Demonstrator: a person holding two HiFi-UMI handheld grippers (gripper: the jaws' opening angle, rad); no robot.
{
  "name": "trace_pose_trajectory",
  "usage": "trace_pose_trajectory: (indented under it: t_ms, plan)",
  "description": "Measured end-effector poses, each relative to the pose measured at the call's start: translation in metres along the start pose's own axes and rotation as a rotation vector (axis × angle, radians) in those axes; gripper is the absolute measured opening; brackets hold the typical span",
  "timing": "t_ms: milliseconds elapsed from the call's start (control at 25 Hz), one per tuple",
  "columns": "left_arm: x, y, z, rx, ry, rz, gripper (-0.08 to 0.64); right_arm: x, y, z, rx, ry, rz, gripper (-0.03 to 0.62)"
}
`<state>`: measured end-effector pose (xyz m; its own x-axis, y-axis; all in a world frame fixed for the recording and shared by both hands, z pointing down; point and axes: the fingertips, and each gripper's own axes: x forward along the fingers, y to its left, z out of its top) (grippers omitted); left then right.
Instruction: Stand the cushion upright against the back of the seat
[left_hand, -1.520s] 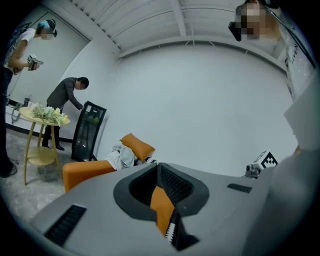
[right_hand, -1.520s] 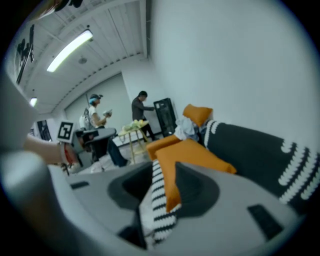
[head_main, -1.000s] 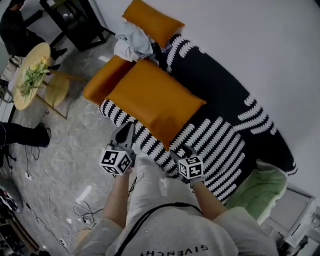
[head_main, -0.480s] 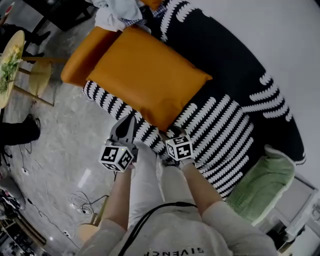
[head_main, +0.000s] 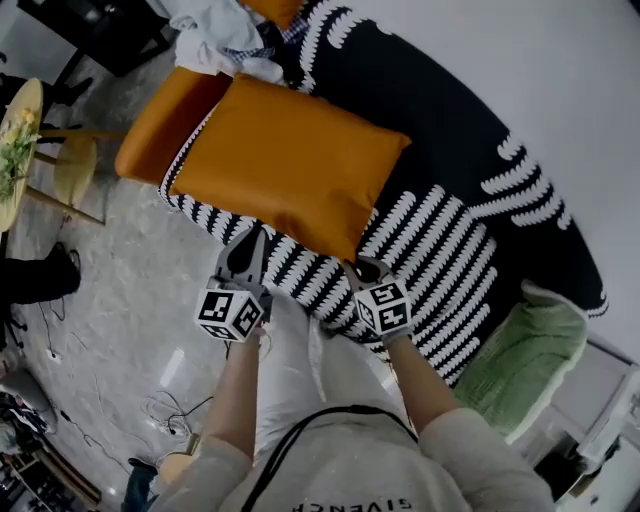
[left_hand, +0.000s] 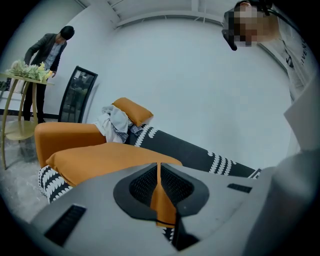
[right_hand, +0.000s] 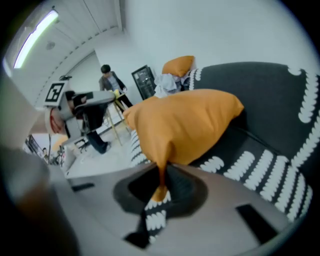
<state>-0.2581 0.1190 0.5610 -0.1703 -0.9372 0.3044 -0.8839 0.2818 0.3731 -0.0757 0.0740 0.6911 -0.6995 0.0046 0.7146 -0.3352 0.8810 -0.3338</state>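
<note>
A large orange cushion (head_main: 290, 165) lies flat on the black-and-white striped sofa seat (head_main: 445, 265), in front of the dark backrest (head_main: 440, 110). My left gripper (head_main: 247, 245) is shut at the cushion's near left edge. The left gripper view shows orange fabric (left_hand: 161, 197) pinched between its jaws. My right gripper (head_main: 366, 272) is at the near right corner. Its jaws have just been closing, and the corner of the cushion (right_hand: 161, 180) is nipped between them, with the rest of the cushion (right_hand: 185, 125) bulging beyond.
An orange armrest (head_main: 160, 115) sits left of the cushion, with a heap of clothes (head_main: 215, 30) behind it. A green cushion (head_main: 520, 355) lies at the sofa's right end. A round table with flowers (head_main: 15, 130), a person's feet (head_main: 40, 275) and floor cables (head_main: 170, 405) are on the left.
My right gripper has come forward to the cushion's near corner, and its jaws, wide before, have shut on it. The left gripper stays shut at the cushion's edge.
</note>
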Motion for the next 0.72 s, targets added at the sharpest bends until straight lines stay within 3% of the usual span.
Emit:
trace_pose_trajectory:
  t_ms: [520, 720]
  plan:
    - [0.021, -0.024, 0.001, 0.029, 0.063, -0.028, 0.028, -0.143, 0.002, -0.166, 0.128, 0.169, -0.009, 0.044]
    - [0.031, -0.030, 0.004, 0.052, 0.077, -0.054, 0.028, -0.164, -0.002, -0.227, 0.182, 0.287, -0.057, 0.044]
